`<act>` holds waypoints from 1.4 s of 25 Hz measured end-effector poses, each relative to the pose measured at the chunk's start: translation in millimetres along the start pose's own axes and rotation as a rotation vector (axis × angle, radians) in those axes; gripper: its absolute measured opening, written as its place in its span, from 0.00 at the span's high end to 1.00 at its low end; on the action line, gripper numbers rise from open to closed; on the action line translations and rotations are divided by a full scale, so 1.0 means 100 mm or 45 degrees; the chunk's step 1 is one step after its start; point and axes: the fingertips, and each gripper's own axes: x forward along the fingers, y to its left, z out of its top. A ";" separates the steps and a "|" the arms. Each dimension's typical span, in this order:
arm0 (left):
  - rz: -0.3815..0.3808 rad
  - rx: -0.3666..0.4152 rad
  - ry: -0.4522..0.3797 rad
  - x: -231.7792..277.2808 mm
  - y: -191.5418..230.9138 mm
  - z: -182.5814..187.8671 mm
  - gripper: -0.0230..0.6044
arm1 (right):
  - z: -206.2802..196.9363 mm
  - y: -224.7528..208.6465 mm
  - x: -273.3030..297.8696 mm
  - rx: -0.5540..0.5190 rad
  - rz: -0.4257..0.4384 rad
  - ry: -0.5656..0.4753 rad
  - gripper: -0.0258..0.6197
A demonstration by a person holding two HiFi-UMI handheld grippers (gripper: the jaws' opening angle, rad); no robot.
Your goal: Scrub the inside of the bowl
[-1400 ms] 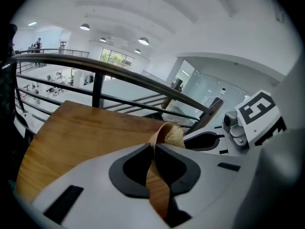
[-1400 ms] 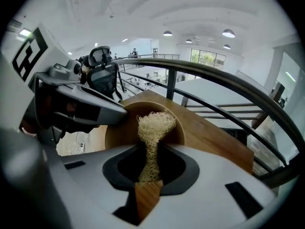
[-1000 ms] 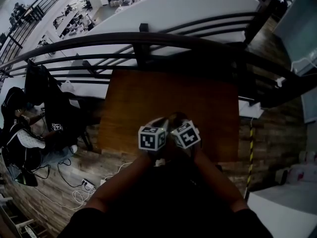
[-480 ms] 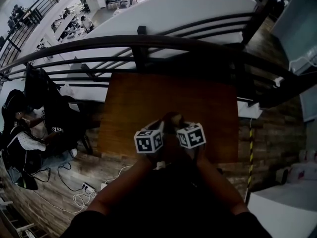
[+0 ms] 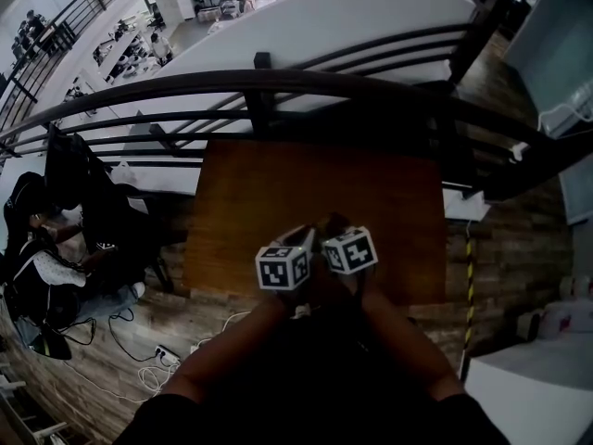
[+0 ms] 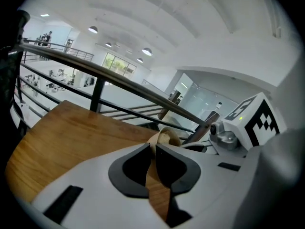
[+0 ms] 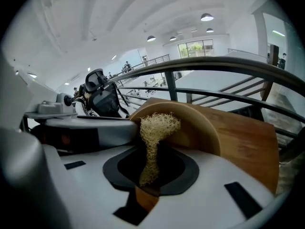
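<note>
While the left gripper (image 6: 153,151) pinched the rim of the wooden bowl (image 6: 166,136) between its jaws, the right gripper (image 7: 151,168) clamped a loofah scrubber (image 7: 157,125), its tuft against the bowl's inside, near the wooden table's (image 5: 278,193) near edge.

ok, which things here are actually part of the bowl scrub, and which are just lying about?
In the job:
- wooden bowl, rim pinched in the left gripper
- loofah scrubber, clamped in the right gripper, held at the bowl's inside

Lying about:
- wooden table below
- railing
- cables on the floor
</note>
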 end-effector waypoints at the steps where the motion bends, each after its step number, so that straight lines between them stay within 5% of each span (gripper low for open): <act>1: -0.001 0.010 -0.008 0.01 0.00 0.02 0.92 | -0.03 0.03 0.01 -0.006 0.009 0.021 0.85; 10: 0.075 -0.062 -0.077 -0.05 0.23 0.09 0.92 | -0.06 -0.06 -0.11 0.142 -0.006 -0.038 0.85; 16: 0.018 -0.062 -0.060 -0.04 0.07 0.03 0.92 | 0.01 -0.24 -0.17 0.262 -0.051 -0.127 0.85; 27: -0.030 0.028 0.013 -0.04 0.04 -0.02 0.91 | -0.05 0.06 0.07 -0.192 0.052 0.018 0.85; 31: 0.004 0.081 -0.010 -0.08 0.10 0.02 0.92 | -0.19 0.20 0.08 -0.255 0.130 0.142 0.85; 35: 0.035 0.069 -0.009 -0.08 0.17 0.00 0.92 | -0.31 0.07 0.00 -0.243 0.097 0.235 0.85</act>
